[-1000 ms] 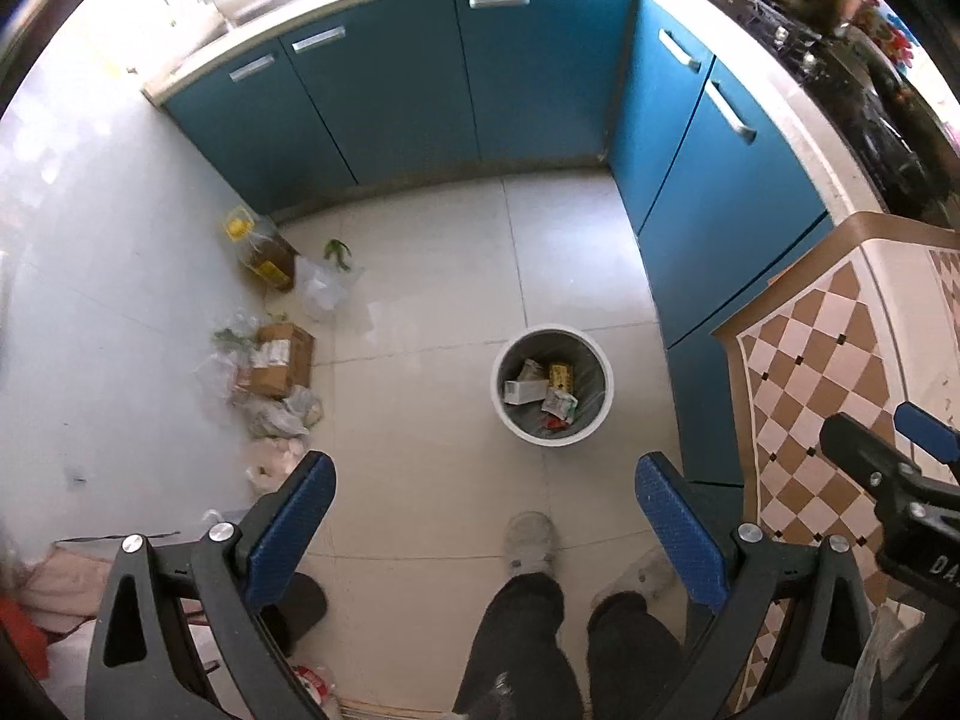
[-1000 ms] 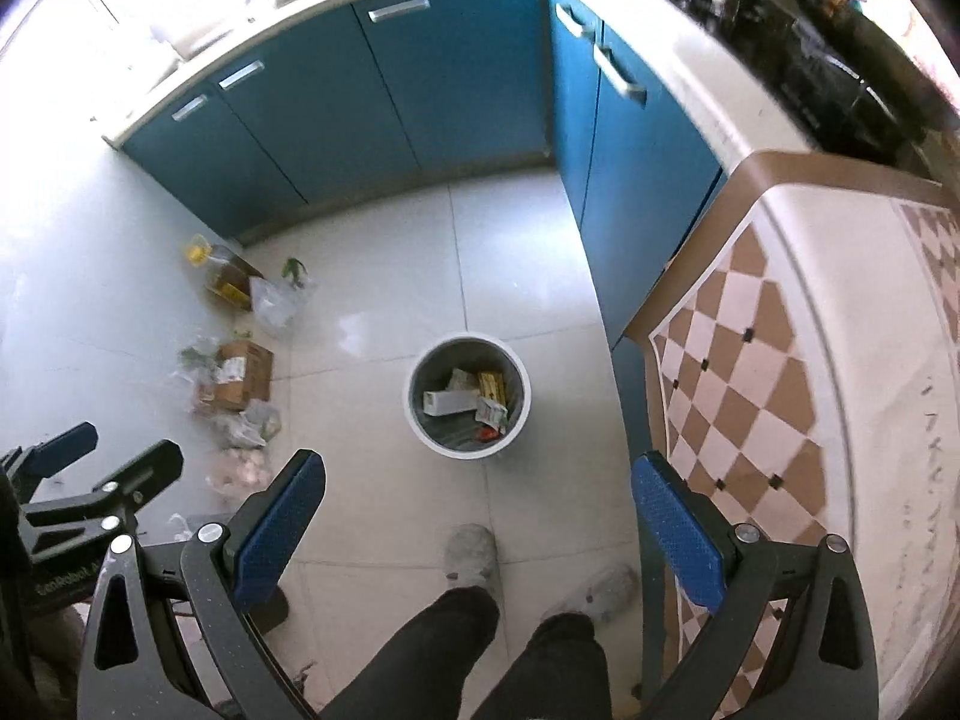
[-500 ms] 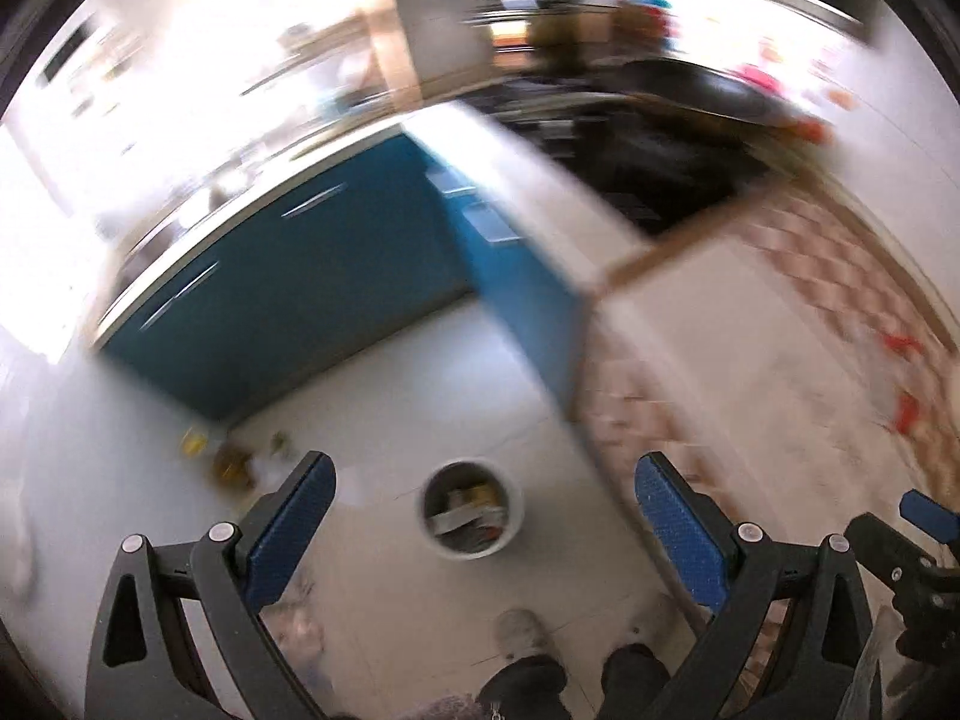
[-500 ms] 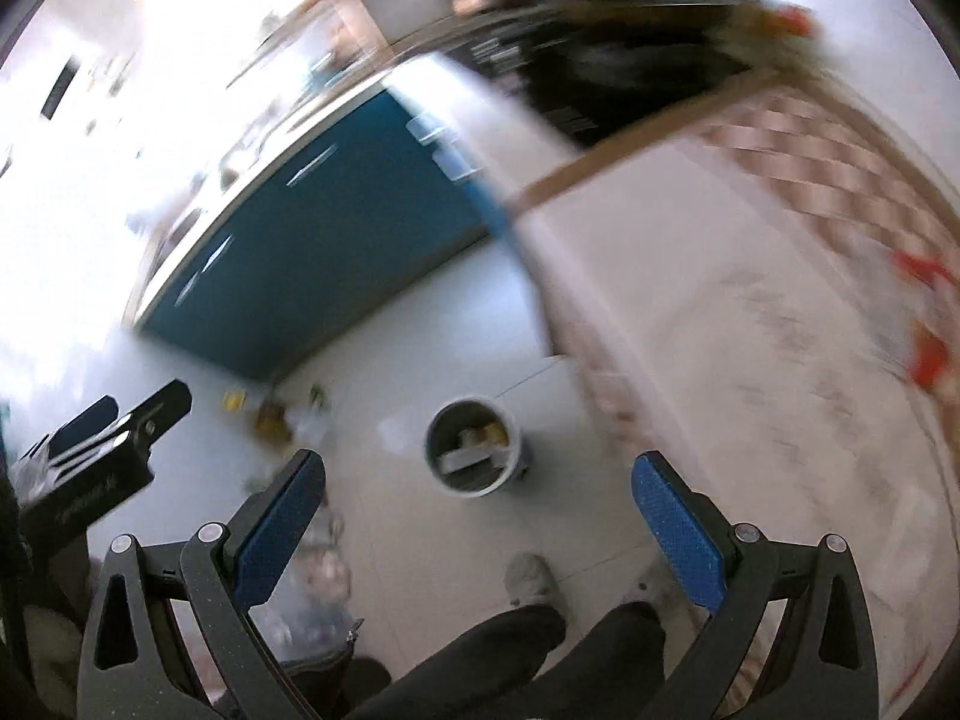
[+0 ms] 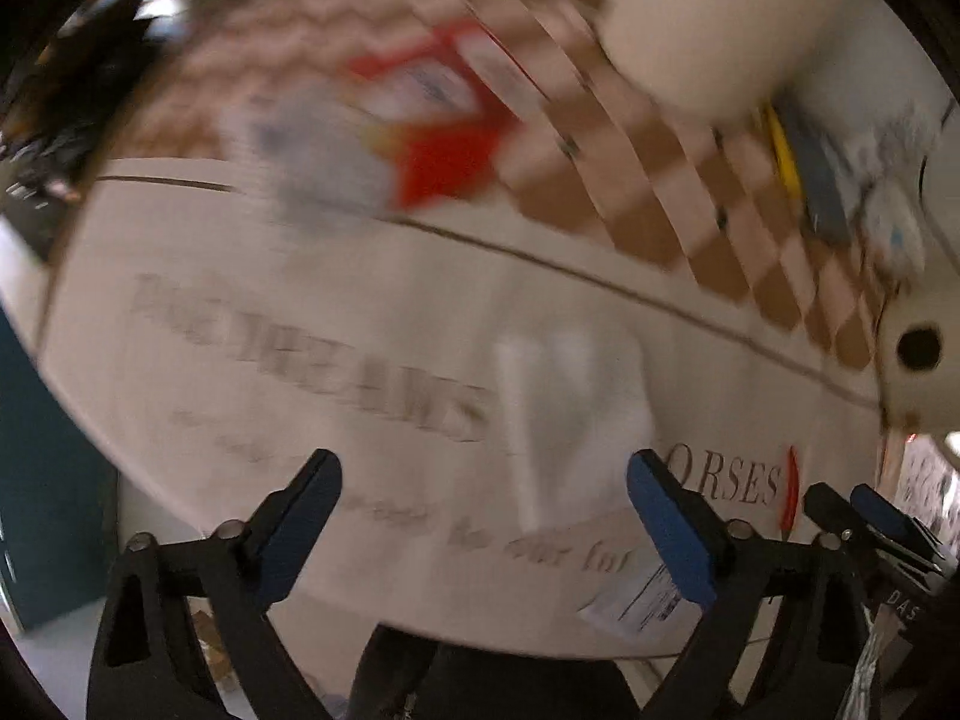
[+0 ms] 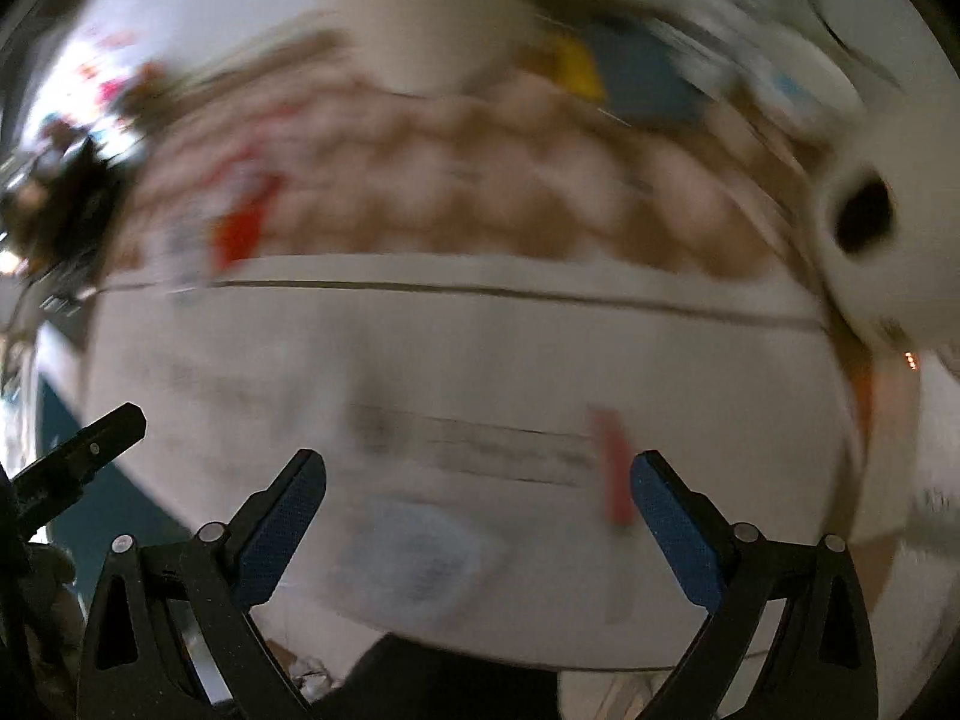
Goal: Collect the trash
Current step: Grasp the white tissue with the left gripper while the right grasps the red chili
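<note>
Both views blurring. Left gripper (image 5: 483, 516) and right gripper (image 6: 477, 507) hanging spread, carrying nothing, over the desk (image 5: 372, 276). Searching step, I'd say. Red wrapper (image 5: 447, 153) lying far side; next move calls for reaching over it.

Cream tablecloth (image 5: 372, 324) with blurred grey lettering, spread ahead of the claw; brown-and-pink chequered border (image 5: 678, 192) beyond. Teal cabinet front (image 5: 42, 480) low at left. Pale floor (image 5: 48, 666) at bottom left. Heavy motion blur in both views.
</note>
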A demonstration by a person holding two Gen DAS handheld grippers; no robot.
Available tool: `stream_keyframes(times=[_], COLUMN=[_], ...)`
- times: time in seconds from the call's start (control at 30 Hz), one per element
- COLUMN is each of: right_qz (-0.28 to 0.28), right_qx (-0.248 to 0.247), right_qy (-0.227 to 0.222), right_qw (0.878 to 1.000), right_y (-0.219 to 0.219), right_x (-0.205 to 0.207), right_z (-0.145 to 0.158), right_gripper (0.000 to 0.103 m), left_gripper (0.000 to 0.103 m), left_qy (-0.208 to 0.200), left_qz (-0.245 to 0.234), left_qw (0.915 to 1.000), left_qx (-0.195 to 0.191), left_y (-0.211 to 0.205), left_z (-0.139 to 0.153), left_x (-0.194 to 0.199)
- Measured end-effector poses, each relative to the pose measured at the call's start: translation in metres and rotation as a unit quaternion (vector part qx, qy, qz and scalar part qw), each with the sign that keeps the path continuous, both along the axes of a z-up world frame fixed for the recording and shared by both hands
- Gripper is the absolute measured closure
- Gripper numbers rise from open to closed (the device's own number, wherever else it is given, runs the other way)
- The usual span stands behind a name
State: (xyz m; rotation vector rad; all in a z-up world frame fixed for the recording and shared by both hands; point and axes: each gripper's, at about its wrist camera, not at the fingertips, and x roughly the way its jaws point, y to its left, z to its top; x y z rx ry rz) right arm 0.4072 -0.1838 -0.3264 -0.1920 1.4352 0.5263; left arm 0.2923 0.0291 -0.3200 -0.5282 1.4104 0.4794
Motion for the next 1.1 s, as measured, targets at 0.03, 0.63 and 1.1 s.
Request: stream_keyframes(times=[0.03,0.63,1.1], right_qz=[-0.015,0.006,0.127], right_qx=[-0.011,-0.058,0.045], right_qy=[0.007,-0.018,-0.096], right_qw=[1.000,0.998,0.986], right_y=[-0.014,-0.039,0.093], right_x=[0.007,0.004,-0.044], right_z=[-0.010,-0.053,0.067], right_gripper=[0.012,0.093,0.093], left_gripper=[0.026,0.100,0.100], left_qy=[0.009,0.002,-0.093], left_qz=[-0.005,-0.005,0.149], left_qw=[0.9999,0.9961,0.9645], left_qx=[-0.008,0.088,0.197], left_y=[-0.003,-0.018,0.065], left_z=[-0.009,0.026,0.136], left_x=[0.007,0.014,-0.133])
